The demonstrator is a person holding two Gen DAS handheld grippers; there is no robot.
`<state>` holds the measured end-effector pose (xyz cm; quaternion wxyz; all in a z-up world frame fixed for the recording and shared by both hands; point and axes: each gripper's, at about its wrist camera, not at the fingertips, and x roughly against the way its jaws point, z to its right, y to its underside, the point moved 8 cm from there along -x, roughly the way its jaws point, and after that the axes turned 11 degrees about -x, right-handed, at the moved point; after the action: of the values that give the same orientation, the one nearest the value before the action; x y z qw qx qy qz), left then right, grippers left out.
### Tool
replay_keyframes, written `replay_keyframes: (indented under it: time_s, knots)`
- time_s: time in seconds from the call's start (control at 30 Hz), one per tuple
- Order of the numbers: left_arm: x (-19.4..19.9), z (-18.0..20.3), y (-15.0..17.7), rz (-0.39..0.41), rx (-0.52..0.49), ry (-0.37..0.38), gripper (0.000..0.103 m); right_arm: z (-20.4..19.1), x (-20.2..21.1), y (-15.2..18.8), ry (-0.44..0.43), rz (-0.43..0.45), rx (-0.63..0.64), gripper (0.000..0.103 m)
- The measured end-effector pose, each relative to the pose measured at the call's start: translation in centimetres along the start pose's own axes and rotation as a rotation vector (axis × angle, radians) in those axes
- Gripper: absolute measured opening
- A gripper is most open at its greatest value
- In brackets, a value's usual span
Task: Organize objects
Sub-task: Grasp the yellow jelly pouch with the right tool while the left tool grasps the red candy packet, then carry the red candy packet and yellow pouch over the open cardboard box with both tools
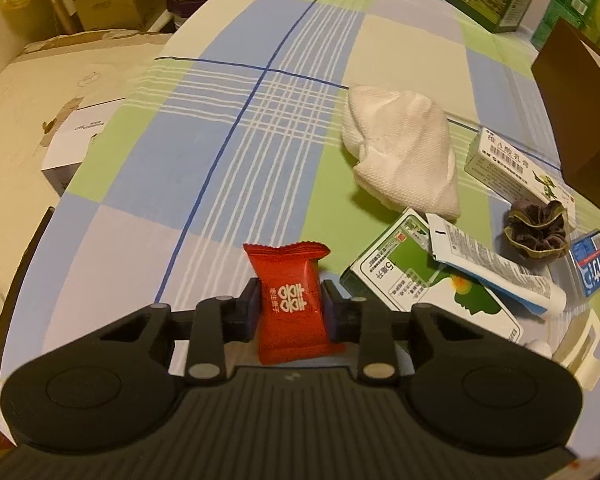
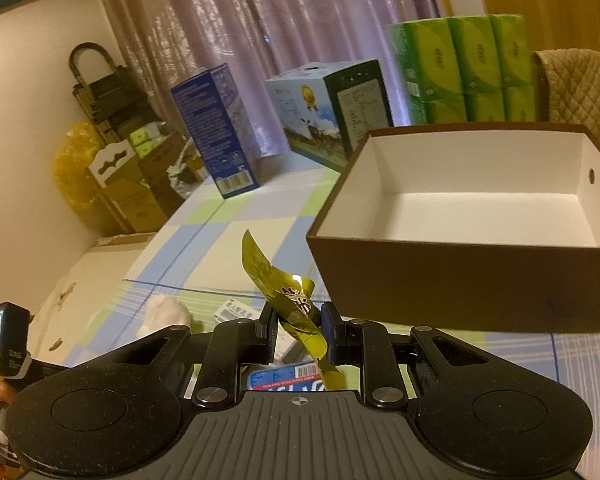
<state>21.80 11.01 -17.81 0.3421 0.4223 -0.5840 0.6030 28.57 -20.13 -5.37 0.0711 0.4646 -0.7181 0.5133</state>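
on the checked tablecloth (image 1: pixel 260 128), blue, green and cream, sorting under way, little yet put away

item 1: left gripper (image 1: pixel 290 300), fingers narrowed onto a red candy packet (image 1: pixel 290 300); packet upright between the pads, crimped top edge standing clear above them, white characters on the front, wrapper smooth and plump, lifted off or just over the cloth, cannot tell which

item 2: right gripper (image 2: pixel 300 322), fingers pinched on a gold foil wrapper (image 2: pixel 288 300); thin, glossy, twisted, one tail curling up and another hanging below the pads, looks empty and light; held in the air just in front of the brown box

item 3: brown box (image 2: pixel 460 280), white inside, open, nothing seen on the part of its floor that shows; judged the likely place for the goods

items outstanding, lying loose on the cloth to the right of the left gripper: crumpled white tissue (image 1: pixel 404 148); green-and-white carton (image 1: pixel 420 284) with a white tube (image 1: pixel 496 272) across it; pale medicine box (image 1: pixel 512 160); dark scrunchie (image 1: pixel 536 232); blue-and-white packet (image 1: pixel 590 264) at the edge

status: two pieces in hand, none visibly stowed, at least six left; early stage, by judgement
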Motion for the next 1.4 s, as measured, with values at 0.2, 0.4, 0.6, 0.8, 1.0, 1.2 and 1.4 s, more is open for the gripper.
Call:
replay_keyframes:
  time_s: [0.2, 0.4, 0.6, 0.8, 1.0, 1.2, 1.4]
  knots:
    - [0.0, -0.1, -0.1, -0.009, -0.029, 0.012, 0.022, -0.1, 0.2, 0.5, 0.025, 0.008, -0.011, 0.019]
    - [0.8, -0.2, -0.2, 0.002, -0.043, 0.013, 0.022, -0.2, 0.5, 0.4, 0.037, 0.018, -0.013, 0.019]
    - [2.6, 0.2, -1.0, 0.035, -0.060, 0.016, 0.022, 0.1, 0.9, 0.1, 0.046, 0.032, -0.017, 0.019]
    - [5.0, 2.1, -2.7, 0.090, -0.086, 0.043, 0.022, 0.8, 1.7, -0.6, 0.051, 0.045, -0.022, 0.019]
    - [7.6, 5.4, -4.6, 0.152, -0.129, 0.090, 0.022, 1.8, 2.9, -1.6, 0.058, 0.065, -0.031, 0.019]
    - [9.6, 10.3, -6.7, 0.203, -0.199, 0.156, 0.022, 3.1, 4.1, -2.7, 0.062, 0.083, -0.040, 0.019]
    - [10.3, 15.3, -9.2, 0.236, -0.267, 0.211, 0.022, 4.9, 5.3, -4.0, 0.071, 0.099, -0.054, 0.019]
